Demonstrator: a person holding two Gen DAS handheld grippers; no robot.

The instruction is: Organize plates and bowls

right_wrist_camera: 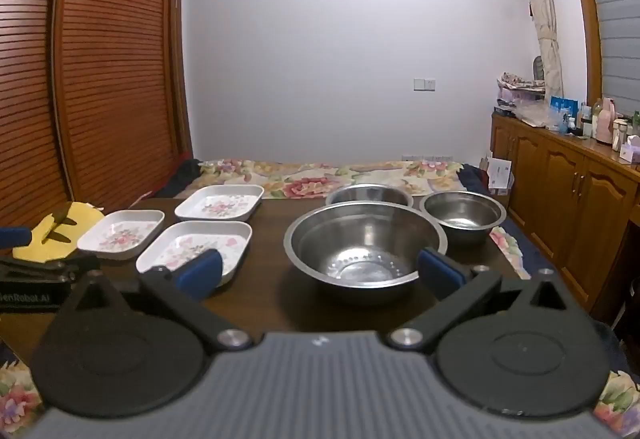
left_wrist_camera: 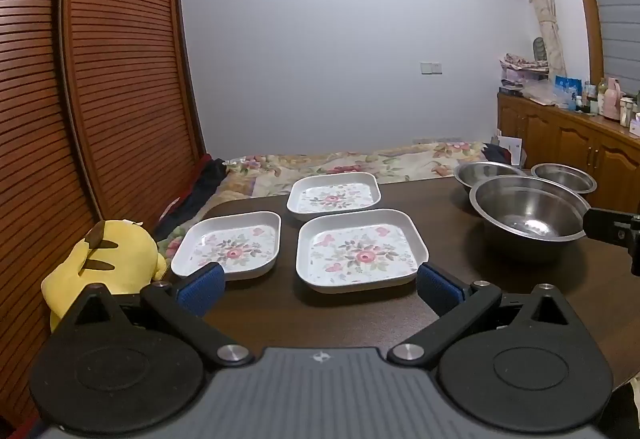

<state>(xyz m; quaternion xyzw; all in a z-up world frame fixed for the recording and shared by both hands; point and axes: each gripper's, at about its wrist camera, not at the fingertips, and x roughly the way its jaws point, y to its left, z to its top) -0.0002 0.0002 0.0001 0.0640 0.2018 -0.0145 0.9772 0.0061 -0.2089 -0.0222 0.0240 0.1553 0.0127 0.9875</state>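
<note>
Both the left gripper [left_wrist_camera: 320,281] and right gripper [right_wrist_camera: 320,271] are hovering wide open and empty, leaving three square white floral plates [left_wrist_camera: 358,251] and three round steel bowls [right_wrist_camera: 366,239] sitting unstacked across the dark wooden table [left_wrist_camera: 460,259]

On your table [left_wrist_camera: 260,311], three plates [left_wrist_camera: 359,249] lie left, one far, two near. Three bowls [right_wrist_camera: 366,239] stand right, the largest nearest.
</note>
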